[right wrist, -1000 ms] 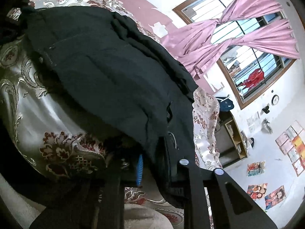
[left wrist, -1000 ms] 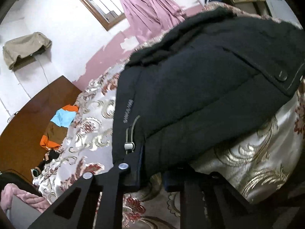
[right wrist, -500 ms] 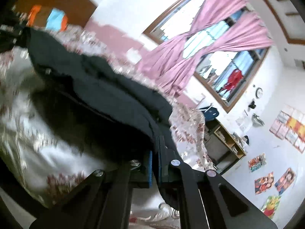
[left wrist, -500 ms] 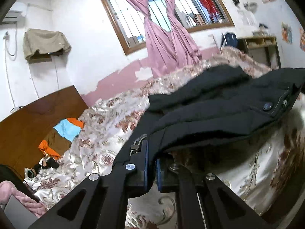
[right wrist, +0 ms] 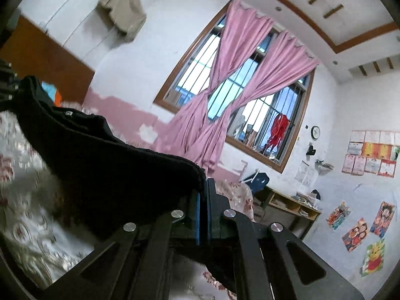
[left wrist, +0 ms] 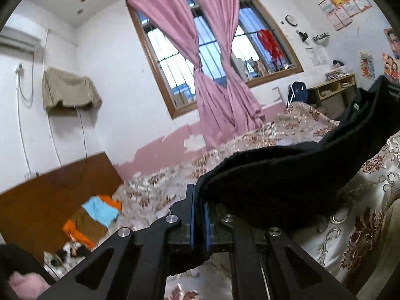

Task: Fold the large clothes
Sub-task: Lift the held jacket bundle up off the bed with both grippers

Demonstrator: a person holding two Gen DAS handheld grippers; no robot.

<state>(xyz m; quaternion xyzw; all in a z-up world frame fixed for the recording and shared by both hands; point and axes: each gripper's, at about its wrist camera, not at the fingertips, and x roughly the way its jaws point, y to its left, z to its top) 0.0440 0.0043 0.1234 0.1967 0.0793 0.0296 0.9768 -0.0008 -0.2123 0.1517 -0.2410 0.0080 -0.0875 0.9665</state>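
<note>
Jacket (left wrist: 287, 175) hem up off bed (left wrist: 362, 220), strung between my hands. Left gripper (left wrist: 197, 215) pinching one corner, fabric running off to 2 o'clock; right gripper (right wrist: 203, 212) clamped on other, fabric off to 10 o'clock. I judge fold barely begun: carry-over and smoothing left.

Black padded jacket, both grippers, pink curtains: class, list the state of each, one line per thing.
Black padded jacket: pinched at two edges, slung between the grippers above the floral bedspread.
Left gripper: shut on the jacket.
Right gripper: shut on the jacket.
Pink curtains: drawn together, knotted mid-window.
</note>
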